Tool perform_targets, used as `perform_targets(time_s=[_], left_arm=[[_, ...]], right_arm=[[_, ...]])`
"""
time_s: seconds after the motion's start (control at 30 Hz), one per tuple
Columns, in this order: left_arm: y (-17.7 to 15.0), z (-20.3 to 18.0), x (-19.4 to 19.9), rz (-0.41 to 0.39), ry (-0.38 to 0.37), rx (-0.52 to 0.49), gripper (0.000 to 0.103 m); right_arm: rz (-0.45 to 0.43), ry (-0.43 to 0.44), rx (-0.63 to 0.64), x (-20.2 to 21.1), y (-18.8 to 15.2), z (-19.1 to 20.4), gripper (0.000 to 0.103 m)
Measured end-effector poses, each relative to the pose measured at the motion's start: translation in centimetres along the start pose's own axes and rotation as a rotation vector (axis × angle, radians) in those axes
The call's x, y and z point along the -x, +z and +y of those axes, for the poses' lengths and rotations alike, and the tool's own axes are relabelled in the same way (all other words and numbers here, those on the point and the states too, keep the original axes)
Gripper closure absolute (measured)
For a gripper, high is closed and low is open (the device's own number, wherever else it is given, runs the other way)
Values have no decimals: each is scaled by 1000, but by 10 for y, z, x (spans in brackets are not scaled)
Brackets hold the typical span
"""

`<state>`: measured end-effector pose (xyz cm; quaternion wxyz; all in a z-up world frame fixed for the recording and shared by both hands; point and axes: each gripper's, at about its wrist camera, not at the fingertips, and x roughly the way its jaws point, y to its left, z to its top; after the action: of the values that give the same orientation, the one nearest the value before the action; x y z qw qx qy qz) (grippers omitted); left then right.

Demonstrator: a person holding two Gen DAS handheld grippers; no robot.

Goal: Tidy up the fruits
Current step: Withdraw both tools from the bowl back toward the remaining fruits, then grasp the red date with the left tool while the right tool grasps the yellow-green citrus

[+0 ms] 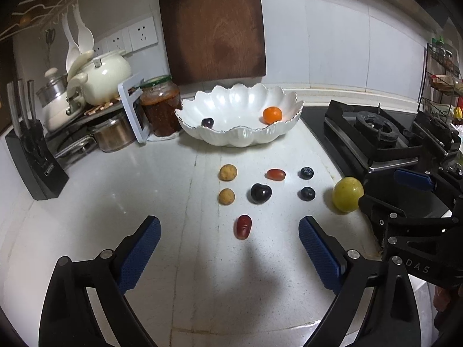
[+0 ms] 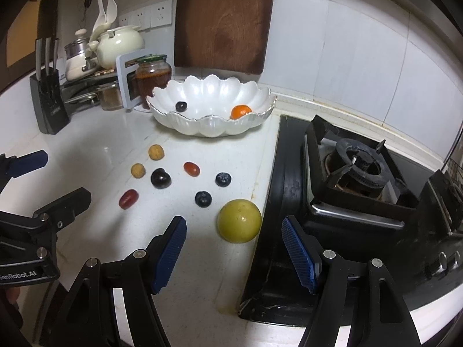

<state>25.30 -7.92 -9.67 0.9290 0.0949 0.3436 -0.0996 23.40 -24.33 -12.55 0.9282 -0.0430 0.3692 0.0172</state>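
Note:
A white scalloped bowl (image 1: 240, 140) (image 2: 185, 125) at the back of the counter holds a small orange (image 1: 272, 115) (image 2: 240, 111) and a dark grape (image 1: 207, 122) (image 2: 181, 106). Several small fruits lie loose in front of it: two tan round ones (image 1: 228, 172), a red jujube (image 1: 243, 226) (image 2: 128, 199), a dark cherry (image 1: 260, 193) (image 2: 160, 178), a cherry tomato (image 1: 275, 174) (image 2: 191, 169), two blueberries (image 1: 306, 194) (image 2: 203, 199) and a yellow-green fruit (image 1: 347, 194) (image 2: 239, 220). My left gripper (image 1: 230, 227) is open just before the jujube. My right gripper (image 2: 233, 225) is open, its tips either side of the yellow-green fruit, pads apart from it.
A black gas stove (image 2: 358, 179) borders the fruits on the right. A sauce jar (image 1: 161, 105), a knife block (image 1: 34, 162), pots and a kettle crowd the back left. A wooden board (image 1: 214, 23) leans on the tiled wall behind the bowl.

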Motion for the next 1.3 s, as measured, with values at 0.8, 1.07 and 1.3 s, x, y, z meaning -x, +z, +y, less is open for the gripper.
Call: perform_targets(time_s=[0.8, 1.07, 1.3], left_arm=[[-12, -1, -74, 147, -66, 4, 34], [-12, -1, -89, 173, -94, 11, 50], [-13, 2, -95, 194, -117, 23, 61]], right_arm=[[60, -13, -86, -59, -6, -13, 33], [63, -28, -77, -66, -5, -10, 34], [65, -34, -68, -71, -4, -7, 35]])
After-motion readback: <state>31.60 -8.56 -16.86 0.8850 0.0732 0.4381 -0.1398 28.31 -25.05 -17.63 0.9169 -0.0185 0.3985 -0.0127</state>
